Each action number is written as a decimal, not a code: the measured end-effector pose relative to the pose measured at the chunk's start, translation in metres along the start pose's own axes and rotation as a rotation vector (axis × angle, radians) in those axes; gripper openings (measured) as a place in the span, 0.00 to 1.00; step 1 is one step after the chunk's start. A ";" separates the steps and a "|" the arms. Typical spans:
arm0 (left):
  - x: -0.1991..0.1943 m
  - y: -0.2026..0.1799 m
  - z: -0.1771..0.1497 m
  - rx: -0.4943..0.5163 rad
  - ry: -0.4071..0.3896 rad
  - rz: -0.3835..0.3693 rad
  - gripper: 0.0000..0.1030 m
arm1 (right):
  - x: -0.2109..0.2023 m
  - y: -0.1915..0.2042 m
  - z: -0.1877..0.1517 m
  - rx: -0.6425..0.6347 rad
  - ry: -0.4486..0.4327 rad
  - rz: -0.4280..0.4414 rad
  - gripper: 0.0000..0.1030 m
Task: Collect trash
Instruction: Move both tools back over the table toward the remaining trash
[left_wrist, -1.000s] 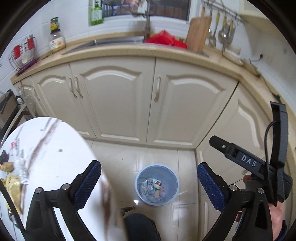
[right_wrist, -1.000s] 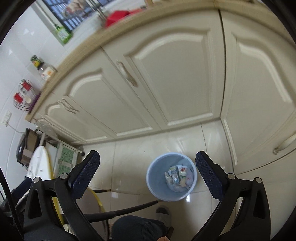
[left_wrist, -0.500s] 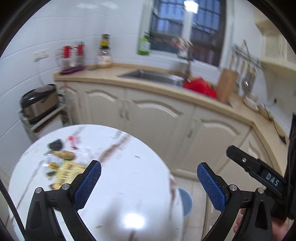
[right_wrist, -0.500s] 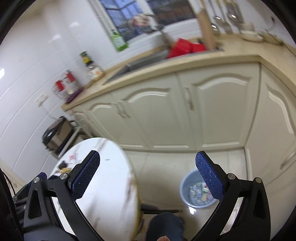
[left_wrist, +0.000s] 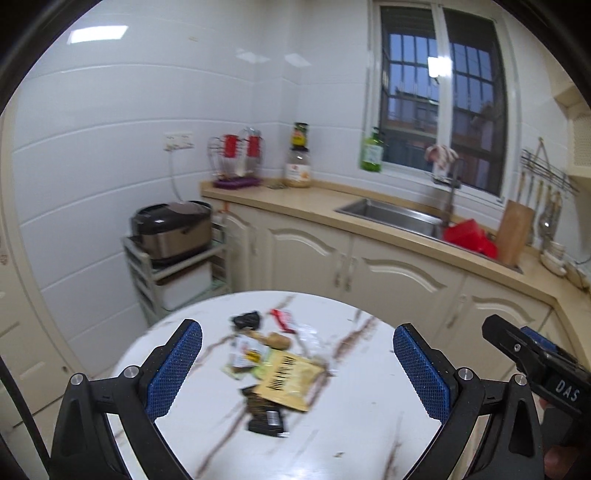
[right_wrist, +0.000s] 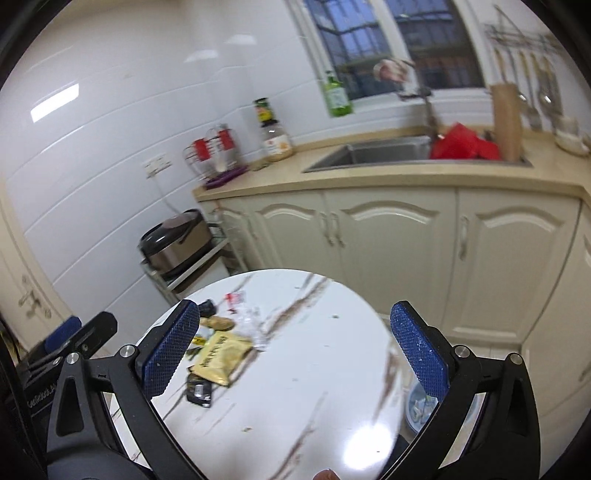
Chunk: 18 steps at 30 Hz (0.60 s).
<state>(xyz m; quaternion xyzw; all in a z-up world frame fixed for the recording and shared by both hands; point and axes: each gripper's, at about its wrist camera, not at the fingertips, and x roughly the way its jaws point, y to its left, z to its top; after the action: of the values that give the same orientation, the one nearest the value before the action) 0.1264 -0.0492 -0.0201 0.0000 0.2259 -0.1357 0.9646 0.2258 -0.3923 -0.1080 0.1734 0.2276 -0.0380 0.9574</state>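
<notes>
Several pieces of trash lie on a round white marble table (left_wrist: 351, 424): a yellow packet (left_wrist: 286, 380), a black wrapper (left_wrist: 267, 422), a small black scrap (left_wrist: 246, 320), a red-and-white wrapper (left_wrist: 280, 319) and a brown lump (left_wrist: 275, 339). My left gripper (left_wrist: 297, 371) hovers open above the pile with nothing between its fingers. The right gripper (right_wrist: 295, 350) is open too, over the table's middle, with the yellow packet (right_wrist: 219, 352) and black wrapper (right_wrist: 199, 393) to its left. A blue trash bin (right_wrist: 415, 406) with wrappers inside shows on the floor past the table's right edge.
Cream cabinets (left_wrist: 388, 273) under a beige counter run behind the table, with a sink (left_wrist: 388, 214) and a red cloth (left_wrist: 467, 236). A rice cooker (left_wrist: 171, 230) sits on a small rack at the left. White tiled walls (left_wrist: 129, 147) close the corner.
Both grippers have swung up and left from the floor and the bin to the table. The trash pile has come into the middle of the views; both stay open.
</notes>
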 end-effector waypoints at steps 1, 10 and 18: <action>-0.005 0.002 -0.002 -0.005 -0.004 0.013 0.99 | 0.000 0.009 -0.001 -0.021 -0.004 0.005 1.00; -0.029 0.021 -0.016 -0.060 -0.017 0.120 0.99 | 0.000 0.077 -0.017 -0.175 -0.010 0.031 1.00; -0.017 0.034 -0.019 -0.083 0.032 0.151 0.99 | 0.012 0.093 -0.024 -0.228 0.026 0.018 1.00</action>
<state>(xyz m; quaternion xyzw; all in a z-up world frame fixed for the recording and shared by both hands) 0.1122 -0.0112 -0.0313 -0.0207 0.2461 -0.0531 0.9676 0.2402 -0.2963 -0.1041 0.0660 0.2410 -0.0008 0.9683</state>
